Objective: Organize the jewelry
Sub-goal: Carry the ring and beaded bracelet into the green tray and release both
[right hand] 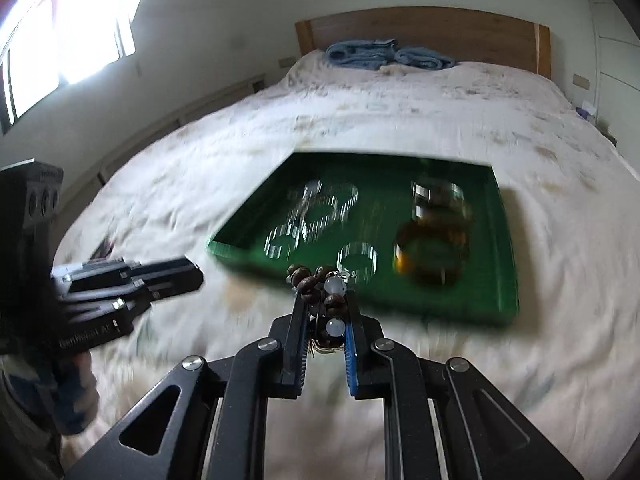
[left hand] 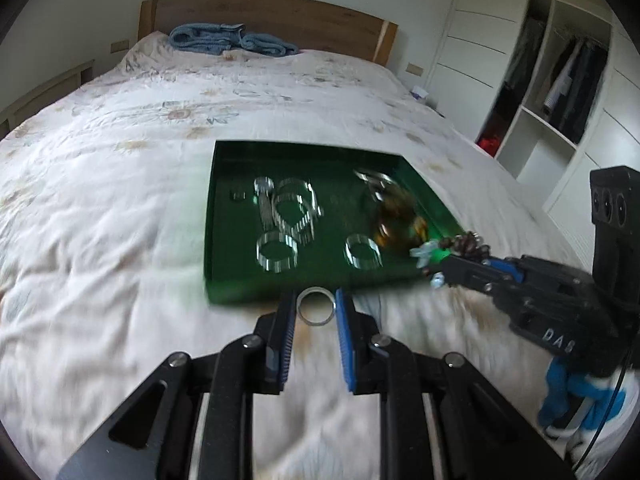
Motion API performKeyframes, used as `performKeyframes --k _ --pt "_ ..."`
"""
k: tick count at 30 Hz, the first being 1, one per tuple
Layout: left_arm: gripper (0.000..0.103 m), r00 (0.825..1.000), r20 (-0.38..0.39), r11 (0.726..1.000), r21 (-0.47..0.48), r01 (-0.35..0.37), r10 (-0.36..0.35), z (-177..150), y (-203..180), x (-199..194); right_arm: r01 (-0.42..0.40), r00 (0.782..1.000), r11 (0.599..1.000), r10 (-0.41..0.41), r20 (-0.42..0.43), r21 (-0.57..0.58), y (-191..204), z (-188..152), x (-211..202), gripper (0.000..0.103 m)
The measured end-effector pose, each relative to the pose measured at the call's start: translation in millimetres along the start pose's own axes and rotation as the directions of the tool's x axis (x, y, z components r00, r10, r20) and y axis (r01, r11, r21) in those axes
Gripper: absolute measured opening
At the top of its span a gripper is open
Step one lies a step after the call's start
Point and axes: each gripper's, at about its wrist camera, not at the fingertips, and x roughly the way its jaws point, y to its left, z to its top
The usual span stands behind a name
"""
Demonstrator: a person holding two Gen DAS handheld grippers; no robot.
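A green tray (left hand: 224, 284) lies on the bed and holds several silver bangles (left hand: 294, 204) and an amber bangle (left hand: 396, 222). My left gripper (left hand: 316, 304) is shut on a silver ring (left hand: 316, 306) just in front of the tray's near edge. My right gripper (right hand: 324, 300) is shut on a brown and white bead bracelet (right hand: 324, 286) and holds it above the bed before the tray (right hand: 480, 308). In the left wrist view the right gripper (left hand: 444, 266) holds the bracelet (left hand: 466, 244) at the tray's right front corner. The left gripper (right hand: 192, 274) shows at left in the right wrist view.
The bed (left hand: 120, 184) has a flowered white cover. A blue towel (left hand: 228, 40) lies by the wooden headboard (left hand: 280, 16). An open wardrobe (left hand: 560, 80) with hanging clothes stands to the right. A window (right hand: 60, 28) is at the left.
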Motion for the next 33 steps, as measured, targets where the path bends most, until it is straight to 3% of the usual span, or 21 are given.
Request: performKeyframes --k 6,9,13,17,19,21,28,30,33 --pt "0.019 0.996 -0.084 1.0 -0.028 -0.011 0.009 49 2 62 -0.003 0.998 0.995 0.008 -0.057 0.099 -22 50 71 0.015" --pt "0.019 0.989 -0.145 1.0 -0.014 0.014 -0.016 51 -5 93 0.019 0.993 0.992 -0.003 -0.119 0.128 -34 63 108 0.015" --pt "0.019 0.98 -0.198 1.0 -0.017 -0.014 0.01 55 -3 125 0.069 0.98 0.987 -0.041 -0.195 0.142 -51 65 137 0.016" --pt "0.019 0.98 -0.189 0.998 0.04 -0.052 0.058 56 -9 132 0.093 0.974 0.992 -0.071 -0.214 0.091 -54 69 143 0.018" --pt "0.02 0.983 -0.167 0.997 0.039 -0.065 0.07 55 -5 129 0.094 0.977 0.993 -0.079 -0.2 0.066 -54 70 138 0.038" --pt "0.02 0.985 -0.149 0.996 0.036 -0.078 0.082 55 -1 123 0.097 0.982 0.993 -0.084 -0.171 0.071 -55 72 129 0.045" --pt "0.034 0.99 0.007 0.99 0.023 -0.142 0.142 58 10 55 0.149 0.987 0.988 -0.147 -0.059 0.041 -38 64 64 0.058" --pt "0.037 0.986 0.061 0.987 0.028 -0.156 0.154 55 10 28 0.166 0.986 0.986 -0.165 -0.025 0.034 -31 60 42 0.062" --pt "0.053 0.971 0.143 0.979 0.039 -0.199 0.191 42 8 -15 0.19 0.982 0.982 -0.19 0.021 0.024 -13 46 3 0.069"
